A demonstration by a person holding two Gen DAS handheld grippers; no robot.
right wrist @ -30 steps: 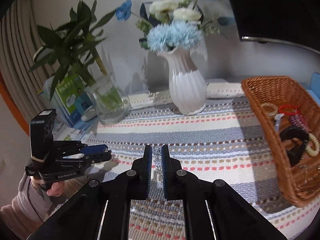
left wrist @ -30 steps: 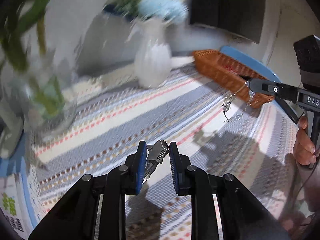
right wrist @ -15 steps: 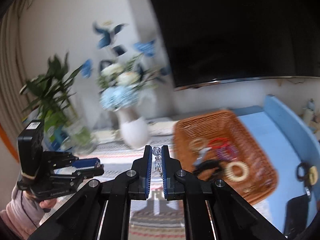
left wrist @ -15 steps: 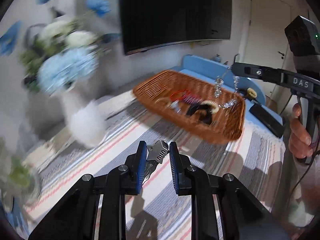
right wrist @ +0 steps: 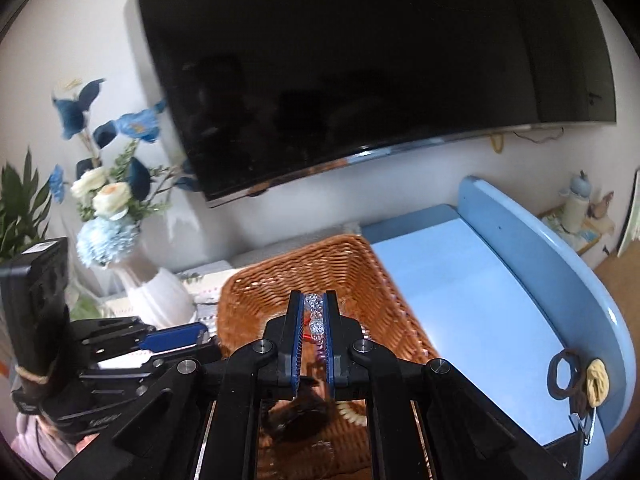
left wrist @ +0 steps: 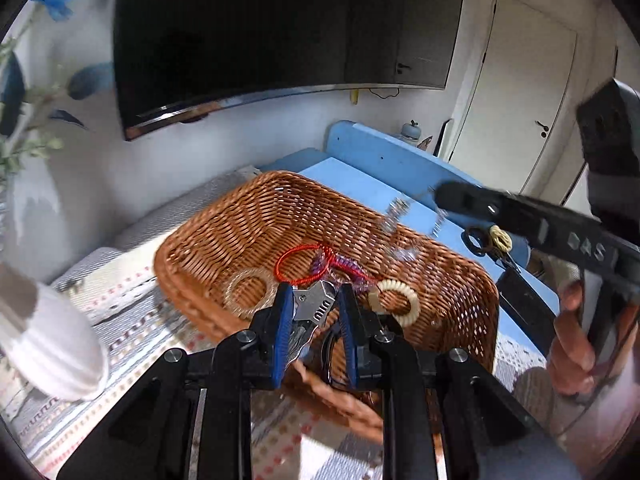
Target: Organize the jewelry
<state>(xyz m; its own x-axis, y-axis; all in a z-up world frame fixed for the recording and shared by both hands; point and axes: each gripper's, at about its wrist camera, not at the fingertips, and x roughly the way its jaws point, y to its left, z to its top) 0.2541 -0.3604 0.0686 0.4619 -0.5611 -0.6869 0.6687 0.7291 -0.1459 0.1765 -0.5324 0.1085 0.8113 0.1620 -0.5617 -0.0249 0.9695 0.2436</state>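
A brown wicker basket (left wrist: 248, 220) (right wrist: 352, 264) holds a red cord loop (left wrist: 298, 266), a purple bracelet (left wrist: 348, 270), two pale rings (left wrist: 394, 302) and a dark item. My left gripper (left wrist: 314, 306) is over the basket's near rim, shut on a silver metal clasp piece (left wrist: 316, 306). My right gripper (right wrist: 314, 314) is above the basket, shut on a crystal bead chain (right wrist: 314, 314). In the left wrist view the chain (left wrist: 396, 220) dangles from the right gripper over the basket.
A white vase (right wrist: 158, 298) with blue and white flowers (right wrist: 106, 236) stands left of the basket on a striped cloth (left wrist: 132, 332). A blue tray (right wrist: 472, 300) lies to the right with dark hair ties (right wrist: 564, 376). A dark TV (right wrist: 360, 60) hangs behind.
Both grippers have swung right from the vase and striped cloth to over the basket, still holding their pieces. The bead chain now hangs above the basket's inside.
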